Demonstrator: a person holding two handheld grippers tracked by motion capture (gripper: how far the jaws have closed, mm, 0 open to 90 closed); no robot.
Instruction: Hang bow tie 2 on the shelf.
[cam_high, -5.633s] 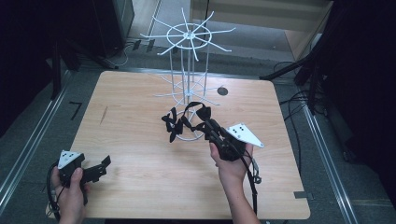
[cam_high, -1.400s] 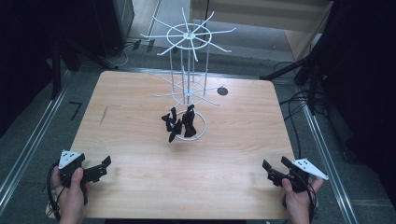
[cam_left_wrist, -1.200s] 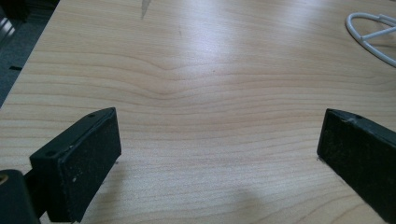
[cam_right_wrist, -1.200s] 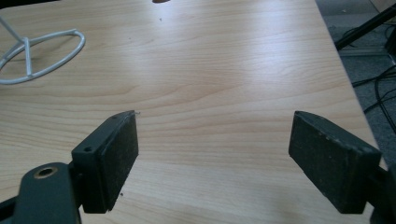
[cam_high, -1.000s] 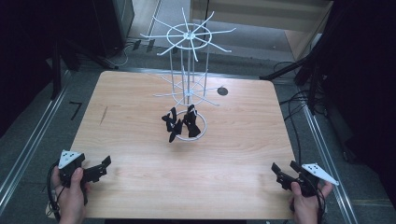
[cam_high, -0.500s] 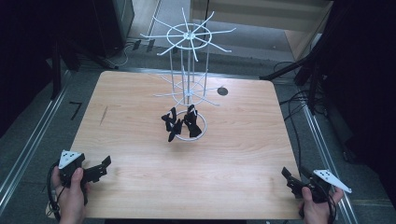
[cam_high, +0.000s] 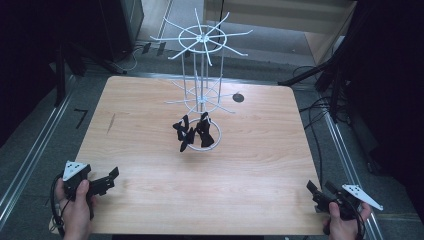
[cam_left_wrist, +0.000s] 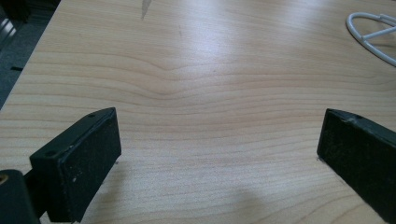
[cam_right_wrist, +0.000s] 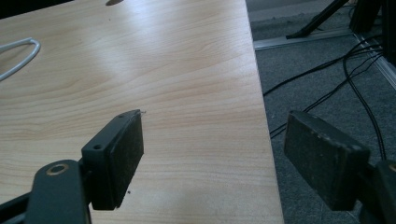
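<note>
A: Fingers status?
B: My left gripper (cam_high: 111, 176) is spread wide and empty at the table's (cam_high: 250, 170) near left corner. My right gripper (cam_high: 317, 189) is wide and empty too, at the near right corner, straddling the edge.
A: Clips?
B: Black clips (cam_high: 191, 132) at the wire rack's (cam_high: 201, 75) base ring, table centre, well apart from both.

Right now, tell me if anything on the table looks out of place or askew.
Nothing looks spilled or broken. The black clips hang bunched on one low arm of the white wire rack, over its base ring, while its other arms are bare. The right gripper sits at the table corner, one of its jaws beyond the edge.
</note>
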